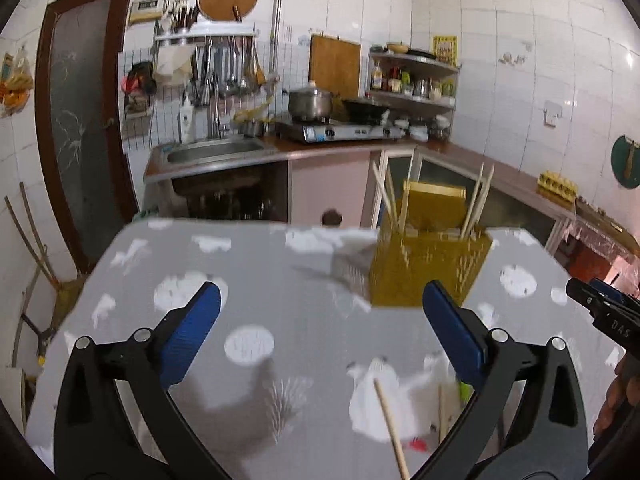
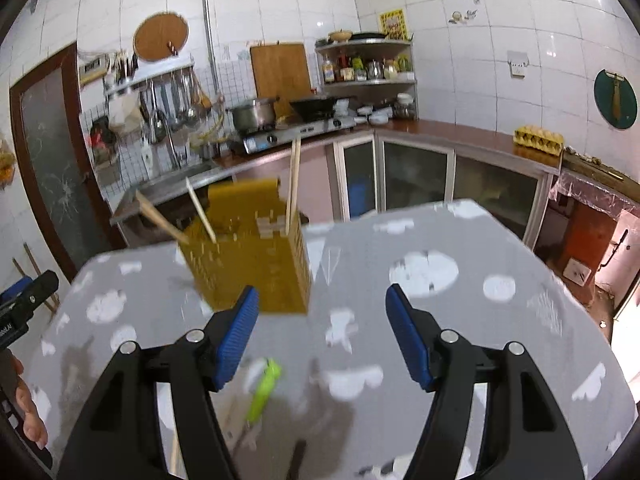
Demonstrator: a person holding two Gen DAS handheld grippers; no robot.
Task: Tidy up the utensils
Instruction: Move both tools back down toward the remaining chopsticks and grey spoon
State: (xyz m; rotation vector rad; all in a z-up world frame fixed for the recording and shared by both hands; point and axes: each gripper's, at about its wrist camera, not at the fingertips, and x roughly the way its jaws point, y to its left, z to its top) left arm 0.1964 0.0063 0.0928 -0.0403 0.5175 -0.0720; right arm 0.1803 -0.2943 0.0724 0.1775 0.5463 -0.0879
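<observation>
A yellow perforated utensil holder [image 1: 430, 270] [image 2: 256, 268] stands on the grey patterned table [image 1: 256, 280] [image 2: 480, 320], with several wooden chopsticks [image 1: 476, 204] [image 2: 294, 184] sticking up from it. My left gripper [image 1: 320, 312] is open above the table, nothing between its blue pads. Loose chopsticks [image 1: 390, 424] lie on the cloth below it, beside a sliver of green. My right gripper [image 2: 320, 320] is open too, short of the holder, and empty. A green-handled utensil [image 2: 264, 388] lies on the table under its left finger. The right gripper's tip [image 1: 600, 308] shows at the left view's right edge.
Behind the table runs a kitchen counter with a sink [image 1: 212, 152], a gas stove [image 1: 340, 130] with a pot and a wok, a corner shelf of bottles [image 2: 368, 68] and an egg carton [image 2: 538, 140]. A person's hand [image 2: 28, 404] shows at the left edge.
</observation>
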